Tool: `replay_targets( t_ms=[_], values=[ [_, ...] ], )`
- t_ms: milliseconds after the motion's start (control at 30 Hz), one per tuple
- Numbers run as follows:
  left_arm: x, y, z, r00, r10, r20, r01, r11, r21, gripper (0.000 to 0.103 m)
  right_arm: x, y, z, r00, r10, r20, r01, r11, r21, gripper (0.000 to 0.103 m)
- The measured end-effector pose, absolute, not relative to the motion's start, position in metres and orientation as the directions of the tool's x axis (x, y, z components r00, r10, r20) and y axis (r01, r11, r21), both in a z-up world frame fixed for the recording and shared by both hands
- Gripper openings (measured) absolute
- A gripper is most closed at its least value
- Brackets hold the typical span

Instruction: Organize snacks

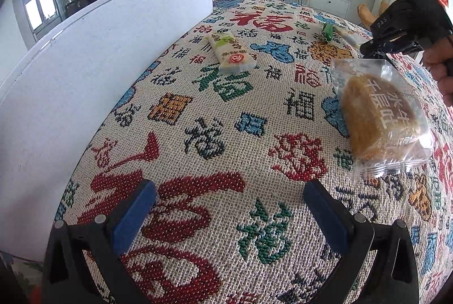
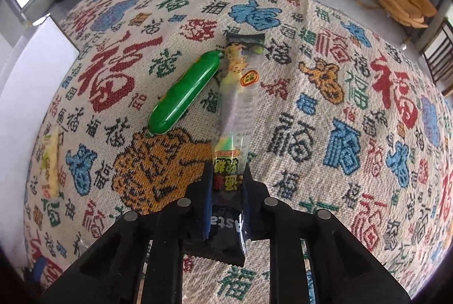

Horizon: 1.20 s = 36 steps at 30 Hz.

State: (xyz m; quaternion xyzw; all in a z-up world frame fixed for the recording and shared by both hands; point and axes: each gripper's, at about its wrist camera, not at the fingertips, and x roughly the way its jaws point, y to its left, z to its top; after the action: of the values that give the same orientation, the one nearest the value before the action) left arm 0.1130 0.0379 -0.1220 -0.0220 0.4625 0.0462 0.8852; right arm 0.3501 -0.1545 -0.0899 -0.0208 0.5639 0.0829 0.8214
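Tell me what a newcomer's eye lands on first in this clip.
The loud cloth printed with red, blue and green characters fills both views. In the right wrist view, the right gripper is shut on a long candy pack, with a green sausage lying beside it. In the left view a wrapped cake lies at right.

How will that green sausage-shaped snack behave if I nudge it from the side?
The green sausage snack looks round and smooth, so it will probably roll sideways rather than slide. Its glossy wrapper may slip between the fingers. The coarse woven tablecloth should slow it somewhat.
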Motion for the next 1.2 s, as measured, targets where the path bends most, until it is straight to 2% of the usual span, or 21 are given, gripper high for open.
replay_targets(
  t_ms=[200, 467, 633, 733, 800, 833, 1033, 1200],
  values=[
    [0.111, 0.038, -0.122, 0.568, 0.062, -0.821, -0.103, 0.995, 0.004, 0.103, 0.311, -0.199, -0.068, 0.353, 0.154, -0.923, -0.142, 0.984, 0.11, 0.017],
    [0.111, 0.038, -0.122, 0.569, 0.062, -0.82, -0.102, 0.995, 0.004, 0.103, 0.195, -0.243, -0.081, 0.331, 0.226, -0.916, -0.137, 0.972, 0.19, 0.017],
    [0.111, 0.038, -0.122, 0.569, 0.062, -0.82, -0.102, 0.995, 0.004, 0.103, 0.13, -0.239, -0.09, 0.422, 0.161, -0.892, -0.175, 0.98, 0.095, 0.018],
    [0.11, 0.038, -0.122, 0.569, 0.061, -0.82, -0.101, 0.995, 0.004, 0.103, 0.116, -0.238, -0.1, 0.487, 0.147, -0.861, -0.187, 0.98, 0.061, 0.028],
    [0.111, 0.038, -0.122, 0.569, 0.061, -0.82, -0.1, 0.995, 0.004, 0.103, 0.113, -0.24, -0.106, 0.52, 0.131, -0.844, -0.189, 0.981, 0.037, 0.061],
    [0.11, 0.038, -0.122, 0.569, 0.061, -0.82, -0.1, 0.995, 0.004, 0.103, 0.111, -0.24, -0.109, 0.534, 0.124, -0.836, -0.186, 0.982, 0.026, 0.066],
    [0.111, 0.038, -0.122, 0.569, 0.061, -0.82, -0.1, 0.995, 0.004, 0.103, 0.102, -0.246, -0.117, 0.607, 0.113, -0.786, -0.16, 0.987, 0.018, 0.075],
    [0.111, 0.038, -0.122, 0.569, 0.061, -0.82, -0.1, 0.995, 0.004, 0.103, 0.103, -0.247, -0.118, 0.612, 0.099, -0.785, -0.143, 0.99, 0.013, 0.081]
  ],
)
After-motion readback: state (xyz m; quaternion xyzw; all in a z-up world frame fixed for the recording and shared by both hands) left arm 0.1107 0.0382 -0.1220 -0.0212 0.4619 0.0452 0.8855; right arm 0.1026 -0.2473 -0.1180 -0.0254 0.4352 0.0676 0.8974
